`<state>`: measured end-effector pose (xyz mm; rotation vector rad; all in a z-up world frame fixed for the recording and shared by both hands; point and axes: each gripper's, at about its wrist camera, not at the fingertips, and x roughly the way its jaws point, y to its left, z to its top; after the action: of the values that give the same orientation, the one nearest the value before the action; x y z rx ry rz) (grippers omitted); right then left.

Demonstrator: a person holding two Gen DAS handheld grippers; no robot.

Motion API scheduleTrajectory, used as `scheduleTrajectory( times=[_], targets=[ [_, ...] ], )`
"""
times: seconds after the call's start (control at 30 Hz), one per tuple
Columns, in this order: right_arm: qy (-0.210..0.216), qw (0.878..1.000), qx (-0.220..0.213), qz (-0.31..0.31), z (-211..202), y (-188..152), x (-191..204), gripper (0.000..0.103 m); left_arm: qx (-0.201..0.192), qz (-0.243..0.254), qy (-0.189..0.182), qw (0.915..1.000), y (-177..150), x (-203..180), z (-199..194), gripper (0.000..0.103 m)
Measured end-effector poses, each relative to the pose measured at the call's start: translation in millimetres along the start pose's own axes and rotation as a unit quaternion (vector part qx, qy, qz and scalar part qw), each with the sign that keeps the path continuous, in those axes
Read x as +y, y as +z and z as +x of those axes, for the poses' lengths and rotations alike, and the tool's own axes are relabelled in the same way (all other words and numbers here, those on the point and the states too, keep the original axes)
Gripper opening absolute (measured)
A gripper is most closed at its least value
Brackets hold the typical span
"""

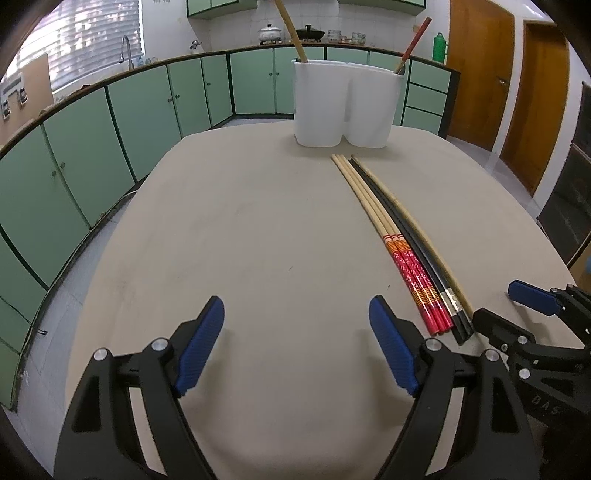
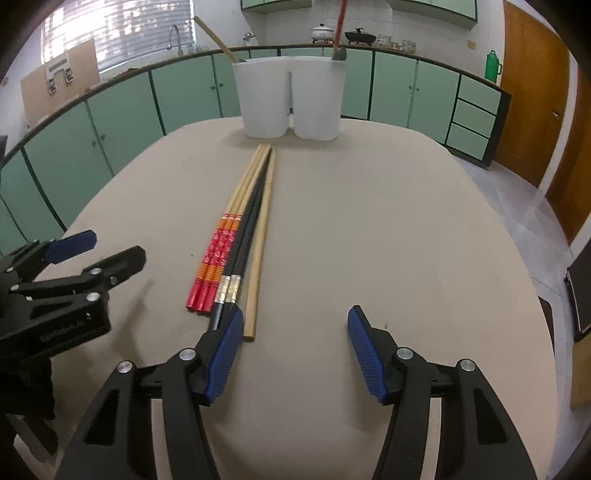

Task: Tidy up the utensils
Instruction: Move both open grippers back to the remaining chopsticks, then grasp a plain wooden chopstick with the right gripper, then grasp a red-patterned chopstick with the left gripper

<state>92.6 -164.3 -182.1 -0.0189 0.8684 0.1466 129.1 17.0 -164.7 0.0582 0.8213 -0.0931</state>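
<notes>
Several chopsticks lie side by side on the beige table [image 1: 240, 240]: three with red-and-orange handles [image 1: 417, 280] [image 2: 212, 269], two black ones [image 1: 428, 266] [image 2: 240, 251] and one plain wooden one [image 1: 436, 254] [image 2: 260, 236]. A white two-compartment holder [image 1: 345, 103] [image 2: 290, 99] stands at the far edge, with a wooden stick in its left compartment and a red-handled one in its right. My left gripper [image 1: 295, 325] is open and empty, left of the chopsticks. My right gripper [image 2: 295, 332] is open and empty, at their near ends; its left finger overlaps the black pair's ends.
Green kitchen cabinets [image 1: 110, 129] curve around the table's left and far sides. A counter with pots [image 2: 325, 31] and a green flask [image 2: 493, 66] lies behind. Wooden doors [image 1: 480, 74] stand at the right.
</notes>
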Motion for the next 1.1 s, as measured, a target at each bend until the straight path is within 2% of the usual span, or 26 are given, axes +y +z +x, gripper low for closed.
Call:
scheduleTrajectory(
  times=[0.07, 0.13, 0.17, 0.23, 0.3, 0.33, 0.4, 0.53, 0.9, 1.1],
  targets=[
    [0.004, 1.000, 0.000, -0.002, -0.9, -0.5, 0.6, 0.057, 0.001, -0.002, 0.001, 1.0000, 0.1, 0.4, 0.6, 0.079],
    [0.020, 1.000, 0.000, -0.002, -1.2, -0.9, 2.4, 0.052, 0.000, -0.001, 0.001, 1.0000, 0.1, 0.1, 0.2, 0.079],
    [0.023, 1.000, 0.002, -0.004, -0.2, -1.3, 4.5, 0.046, 0.000, -0.001, 0.001, 1.0000, 0.1, -0.4, 0.1, 0.079],
    [0.021, 1.000, 0.001, -0.013, 0.6, -1.3, 8.6, 0.041, -0.001, 0.001, 0.001, 1.0000, 0.2, -1.4, 0.3, 0.079],
    [0.029, 0.999, 0.001, -0.014, 0.6, -0.8, 10.5, 0.026, 0.000, 0.002, -0.001, 1.0000, 0.0, -2.1, 0.4, 0.079],
    [0.030, 0.999, 0.002, -0.016, 0.8, -0.8, 11.3, 0.023, 0.000, 0.003, -0.001, 1.0000, -0.1, -2.8, 0.6, 0.079],
    [0.032, 0.999, 0.002, -0.020, 0.4, -1.0, 13.3, 0.008, 0.001, 0.006, -0.002, 1.0000, -0.2, -4.7, 1.0, 0.079],
    [0.037, 0.999, -0.001, -0.010, -1.2, -1.9, 10.1, 0.007, 0.004, 0.011, -0.013, 0.9999, 0.2, -10.8, 1.4, 0.079],
    [0.011, 0.999, -0.003, 0.036, -2.3, -1.1, -26.7, 0.007, 0.015, 0.030, -0.046, 0.9984, -1.3, -40.2, 6.1, 0.079],
    [0.012, 0.999, -0.004, 0.036, -1.2, -2.2, -26.7, 0.007, 0.032, 0.040, -0.038, 0.9979, -1.7, -49.1, 14.9, 0.079]
  ],
)
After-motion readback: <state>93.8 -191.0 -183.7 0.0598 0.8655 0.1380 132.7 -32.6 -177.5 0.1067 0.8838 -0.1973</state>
